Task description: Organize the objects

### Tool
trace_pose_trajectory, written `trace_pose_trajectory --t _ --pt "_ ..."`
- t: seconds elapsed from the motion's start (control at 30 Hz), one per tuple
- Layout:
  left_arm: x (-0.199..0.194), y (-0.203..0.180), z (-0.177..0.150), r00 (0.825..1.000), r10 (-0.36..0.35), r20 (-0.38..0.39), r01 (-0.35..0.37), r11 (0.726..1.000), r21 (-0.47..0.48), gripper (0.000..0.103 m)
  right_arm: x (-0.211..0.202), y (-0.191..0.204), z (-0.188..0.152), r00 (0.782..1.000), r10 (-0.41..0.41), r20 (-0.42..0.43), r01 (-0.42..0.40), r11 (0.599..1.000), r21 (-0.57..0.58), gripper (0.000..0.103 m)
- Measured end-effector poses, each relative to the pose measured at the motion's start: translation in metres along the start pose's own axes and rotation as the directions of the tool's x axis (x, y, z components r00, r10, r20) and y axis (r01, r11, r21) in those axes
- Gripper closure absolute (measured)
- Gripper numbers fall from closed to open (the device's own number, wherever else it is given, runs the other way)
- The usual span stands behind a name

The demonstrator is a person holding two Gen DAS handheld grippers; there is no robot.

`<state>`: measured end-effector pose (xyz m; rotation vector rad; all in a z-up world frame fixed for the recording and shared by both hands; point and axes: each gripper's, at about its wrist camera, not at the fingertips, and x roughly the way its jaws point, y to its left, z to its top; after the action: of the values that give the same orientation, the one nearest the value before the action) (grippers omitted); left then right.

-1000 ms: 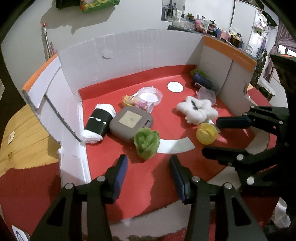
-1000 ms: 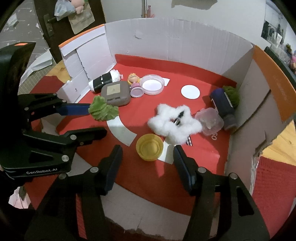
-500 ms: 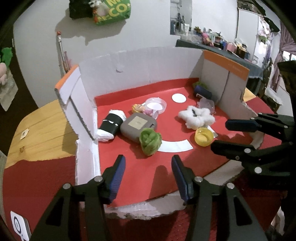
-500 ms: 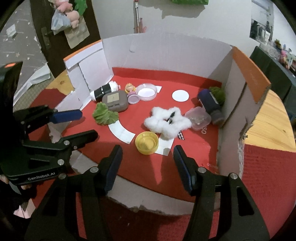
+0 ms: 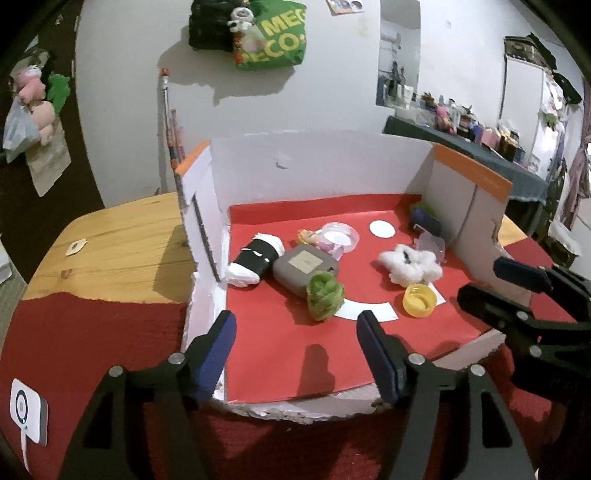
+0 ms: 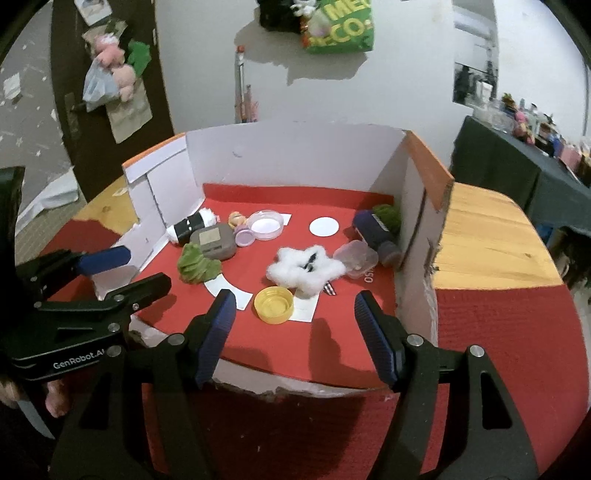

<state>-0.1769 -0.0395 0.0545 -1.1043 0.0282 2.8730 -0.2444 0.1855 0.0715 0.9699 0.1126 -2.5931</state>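
Both tongs, left [image 5: 295, 350] and right [image 6: 295, 332], have drawn back, angled downward, opening empty.

Yellow cap [image 6: 273, 305] (open side up) lies beside white fluffy star [image 6: 306, 268], near green plush [image 6: 197, 265].

"GenRobot.AI" on left gripper [image 6: 123, 271], "MEG…ECO" perhaps, green bag [image 6: 341, 27]

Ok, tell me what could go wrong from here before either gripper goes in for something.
1. The green plush leans against the grey case; grabbing one may well drag the other.
2. The yellow cap sits on loose white paper, against the white fluffy star; a pinch could catch either.
3. The left gripper and right gripper, both empty with jaws just opened wider, hang close together at the box's torn front edge and could clash.
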Motion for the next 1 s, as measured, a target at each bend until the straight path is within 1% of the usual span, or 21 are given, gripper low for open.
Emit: trace_pose_trajectory --t 0.1,0.2,0.33,0.43,0.57,0.67,0.73,0.8,1.0 --pt "-0.003 0.001 -0.002 1.0 0.018 0.02 -0.018 1.0 -0.005 0.028 -0.001 0.002 -0.004 1.0 -0.023 0.012 0.023 1.0 -0.003 0.033" --pt "-0.005 0.004 -0.004 0.999 0.015 0.032 -0.015 1.0 -0.023 0.023 -0.003 0.003 -0.007 0.999 -0.027 0.03 0.027 1.0 0.007 0.031" --pt "-0.007 0.004 -0.007 0.998 0.026 0.052 -0.024 0.999 -0.028 0.02 -0.004 0.006 -0.011 0.998 -0.037 0.045 0.036 0.999 0.018 0.026" --pt "-0.006 0.006 -0.009 0.998 0.02 0.054 -0.018 0.999 -0.038 0.019 -0.005 0.009 -0.014 0.997 -0.048 0.058 0.048 0.999 0.011 0.021" --pt "-0.006 0.007 -0.01 0.998 0.009 0.06 -0.007 0.999 -0.04 0.018 -0.005 0.009 -0.015 0.996 -0.054 0.064 0.053 0.999 0.012 0.021" --pt "-0.006 0.006 -0.01 0.998 -0.002 0.059 0.004 0.999 -0.036 0.015 -0.005 0.01 -0.016 0.996 -0.055 0.065 0.054 0.998 0.011 0.02" --pt "-0.005 0.004 -0.011 0.998 -0.007 0.058 0.009 1.0 -0.026 0.012 -0.004 0.011 -0.016 0.997 -0.055 0.062 0.055 0.998 0.002 0.016" --pt "-0.005 0.003 -0.012 0.998 -0.005 0.057 0.007 1.0 -0.023 0.012 -0.002 0.013 -0.017 0.996 -0.064 0.058 0.065 0.998 -0.01 0.015" --pt "-0.004 0.003 -0.013 0.998 -0.009 0.056 0.01 1.0 -0.015 0.011 -0.004 0.011 -0.017 0.996 -0.054 0.065 0.054 0.999 -0.001 0.015"
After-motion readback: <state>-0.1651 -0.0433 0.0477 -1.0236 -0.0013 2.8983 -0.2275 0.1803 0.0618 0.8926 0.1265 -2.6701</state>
